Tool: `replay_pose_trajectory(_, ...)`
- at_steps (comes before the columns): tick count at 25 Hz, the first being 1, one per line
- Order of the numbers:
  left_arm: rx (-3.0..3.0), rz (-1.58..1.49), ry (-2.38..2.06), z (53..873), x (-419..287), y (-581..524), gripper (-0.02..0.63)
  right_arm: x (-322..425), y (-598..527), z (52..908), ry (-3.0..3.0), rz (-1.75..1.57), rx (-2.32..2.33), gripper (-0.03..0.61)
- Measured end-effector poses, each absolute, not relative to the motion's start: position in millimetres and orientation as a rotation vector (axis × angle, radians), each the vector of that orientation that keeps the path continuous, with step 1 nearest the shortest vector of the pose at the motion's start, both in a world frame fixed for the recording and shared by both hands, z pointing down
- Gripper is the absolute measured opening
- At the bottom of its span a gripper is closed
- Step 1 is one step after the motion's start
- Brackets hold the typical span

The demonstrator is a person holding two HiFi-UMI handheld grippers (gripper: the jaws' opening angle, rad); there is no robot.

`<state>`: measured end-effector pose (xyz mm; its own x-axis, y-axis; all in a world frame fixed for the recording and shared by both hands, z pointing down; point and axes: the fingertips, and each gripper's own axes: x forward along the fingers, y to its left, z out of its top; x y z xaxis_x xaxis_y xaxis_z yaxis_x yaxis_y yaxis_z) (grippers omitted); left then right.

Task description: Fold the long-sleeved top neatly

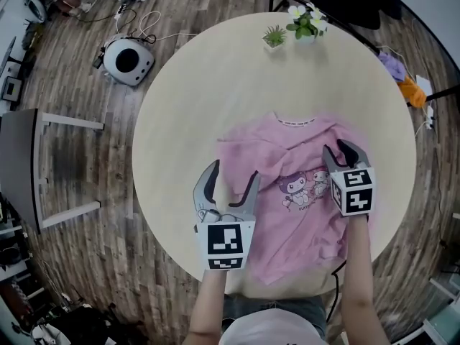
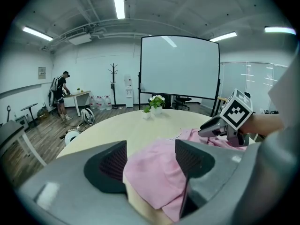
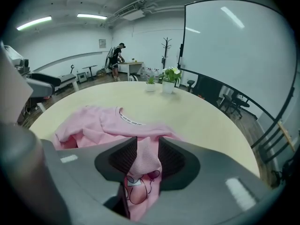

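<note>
Round table (image 1: 215, 85) bears pink top (image 1: 302, 221); right gripper (image 1: 336, 149) seemingly pinches it.

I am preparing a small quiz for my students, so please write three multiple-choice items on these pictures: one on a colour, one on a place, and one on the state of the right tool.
1. The top is:
A. pink
B. blue
C. white

2. The flowering potted plant stands:
A. on the top
B. at the far rim of the table
C. at its near rim

3. The right tool is:
A. wide open over bare table
B. laid down on the table
C. shut on a fold of the top

Answers:
1 A: the fabric is pink in every view.
2 B: it stands beyond the collar.
3 C: the right gripper view shows the jaws pressing pink fabric.
</note>
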<state>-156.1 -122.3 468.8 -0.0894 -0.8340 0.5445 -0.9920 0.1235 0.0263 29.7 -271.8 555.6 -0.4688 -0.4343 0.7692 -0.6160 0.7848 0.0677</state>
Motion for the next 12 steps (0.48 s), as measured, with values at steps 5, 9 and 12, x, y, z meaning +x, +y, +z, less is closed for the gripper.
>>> replay_pose_trajectory(5,1.746,0.496,-1.976,474.3,-160.9,-120.5,0.314,32.1,-274.0,568.7,-2.109,0.273,0.726,0.14)
replay_pose_trajectory(9,1.74,0.495,-1.97,476.6,-161.6,-119.6,0.315,33.4,-274.3,573.3,-2.101,0.278,0.698,0.106)
replay_pose_trajectory(12,1.738,0.49,-1.969,476.2,-159.9,-117.8,0.314,34.9,-273.4,572.0,-2.111,0.288,0.68,0.048)
